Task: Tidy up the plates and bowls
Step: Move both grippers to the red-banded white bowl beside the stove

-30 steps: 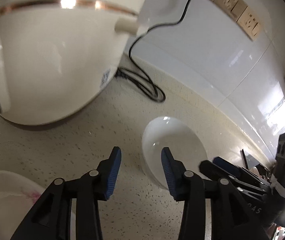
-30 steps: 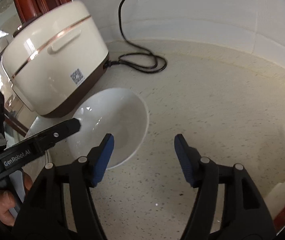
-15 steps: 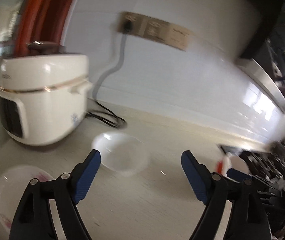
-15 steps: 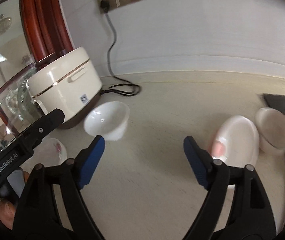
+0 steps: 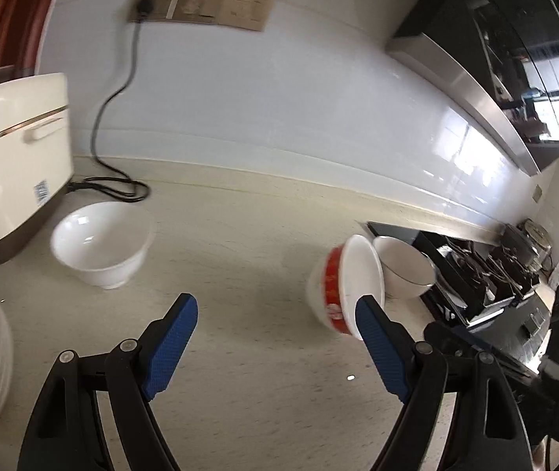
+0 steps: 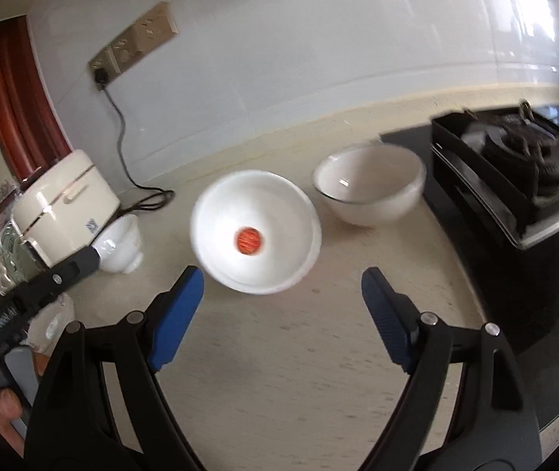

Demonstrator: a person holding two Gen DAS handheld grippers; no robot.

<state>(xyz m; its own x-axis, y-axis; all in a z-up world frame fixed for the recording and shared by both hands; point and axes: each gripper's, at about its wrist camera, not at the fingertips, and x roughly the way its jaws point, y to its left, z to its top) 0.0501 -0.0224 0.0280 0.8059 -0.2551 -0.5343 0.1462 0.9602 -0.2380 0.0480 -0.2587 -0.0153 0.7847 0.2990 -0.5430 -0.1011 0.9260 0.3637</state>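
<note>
Both claws tilt down over the counter (image 5: 263,235). The left claw (image 5: 275,337) gapes empty. The right claw (image 6: 281,314), also wide and empty, faces the red-banded bowl (image 6: 256,231).

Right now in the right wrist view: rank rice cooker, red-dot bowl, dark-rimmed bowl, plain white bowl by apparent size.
1. red-dot bowl, nearest the camera
2. dark-rimmed bowl and rice cooker: alike, cooker farther off
3. plain white bowl, partly hidden

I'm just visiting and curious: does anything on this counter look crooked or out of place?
Yes. The red-patterned bowl sits tilted on the counter, rim leaning toward the plain bowl by the stove, not flat like the white bowl near the rice cooker. Nothing looks spilled or broken.
</note>
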